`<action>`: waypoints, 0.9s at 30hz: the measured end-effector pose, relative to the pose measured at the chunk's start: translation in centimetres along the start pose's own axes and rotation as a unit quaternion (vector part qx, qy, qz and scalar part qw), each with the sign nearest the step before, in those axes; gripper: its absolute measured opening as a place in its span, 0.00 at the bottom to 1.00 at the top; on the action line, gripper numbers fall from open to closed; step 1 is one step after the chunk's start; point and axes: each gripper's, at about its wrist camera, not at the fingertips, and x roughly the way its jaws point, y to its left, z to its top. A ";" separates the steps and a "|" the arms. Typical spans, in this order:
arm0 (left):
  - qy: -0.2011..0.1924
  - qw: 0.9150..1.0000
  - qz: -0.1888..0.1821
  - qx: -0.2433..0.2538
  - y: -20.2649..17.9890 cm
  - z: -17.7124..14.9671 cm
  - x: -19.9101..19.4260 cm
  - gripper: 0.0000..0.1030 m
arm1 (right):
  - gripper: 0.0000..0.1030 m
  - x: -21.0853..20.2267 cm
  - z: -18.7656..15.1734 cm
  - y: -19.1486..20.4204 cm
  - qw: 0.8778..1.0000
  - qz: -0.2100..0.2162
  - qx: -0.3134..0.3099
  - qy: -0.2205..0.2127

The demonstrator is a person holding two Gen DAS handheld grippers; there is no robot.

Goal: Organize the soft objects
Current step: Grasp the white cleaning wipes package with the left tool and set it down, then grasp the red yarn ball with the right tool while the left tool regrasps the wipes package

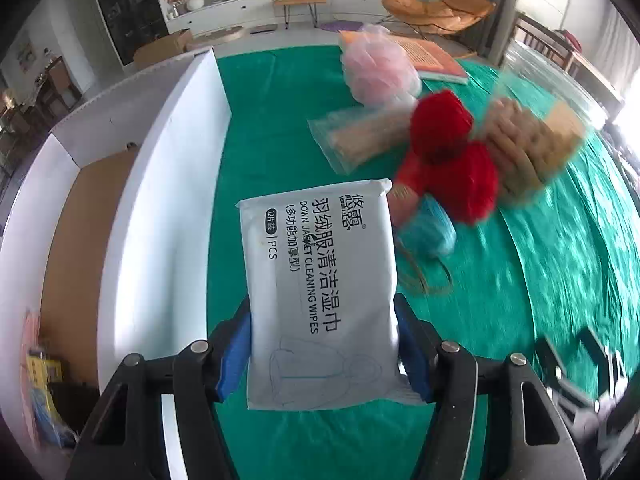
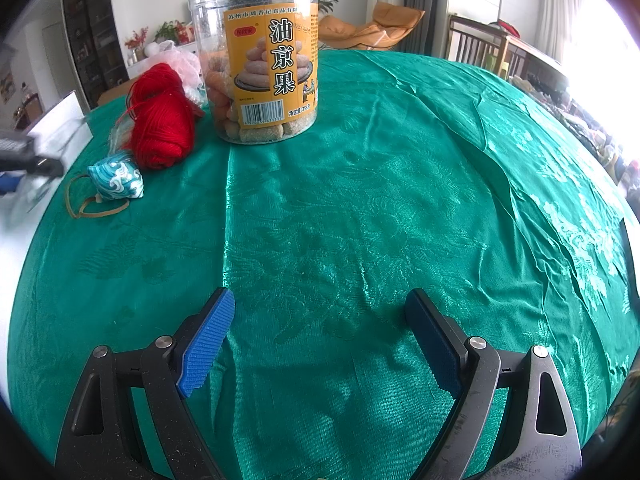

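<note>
My left gripper is shut on a white pack of wet wipes and holds it above the green tablecloth, beside a white cardboard box on the left. Beyond it lie red yarn, a blue patterned pouch, a pink mesh puff and a clear bag. My right gripper is open and empty over bare cloth. In its view the red yarn and blue pouch lie far left.
A clear snack jar stands at the back by the yarn; it also shows in the left wrist view. An orange book lies at the far edge. The box holds several small items at its near end.
</note>
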 end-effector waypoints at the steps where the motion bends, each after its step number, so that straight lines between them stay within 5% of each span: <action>1: 0.004 1.000 -0.005 0.011 -0.6 -1.9 -0.5 0.62 | 0.87 0.0 0.0 0.0 1.000 0.000 0.000 0.000; 7: -0.011 0.999 0.001 0.039 -2.4 -8.1 0.1 0.64 | 0.87 0.0 0.0 0.0 1.000 0.001 0.000 0.000; 9: -0.017 0.998 0.013 0.053 -2.4 -8.5 1.2 0.67 | 0.87 0.1 0.1 0.0 1.000 0.000 -0.001 0.000; 14: -0.037 0.998 0.010 0.041 -1.4 -8.1 2.5 0.94 | 0.87 0.1 0.1 0.0 1.000 0.000 -0.001 0.001; 16: -0.037 0.999 -0.015 0.022 -0.5 -7.5 3.5 0.96 | 0.87 0.1 0.1 0.0 1.000 0.000 -0.001 0.001; 24: -0.085 0.996 -0.018 0.032 -0.8 -8.7 3.1 1.00 | 0.87 0.0 0.0 -0.1 1.000 0.004 0.000 0.000; 25: -0.086 0.996 -0.019 0.032 -0.7 -8.6 3.3 1.00 | 0.87 -1.2 -0.6 0.6 1.000 0.018 0.007 -0.003; 27: -0.087 0.995 -0.020 0.032 -0.6 -8.4 3.5 1.00 | 0.86 -1.8 -0.2 -0.8 0.992 0.108 0.065 -0.021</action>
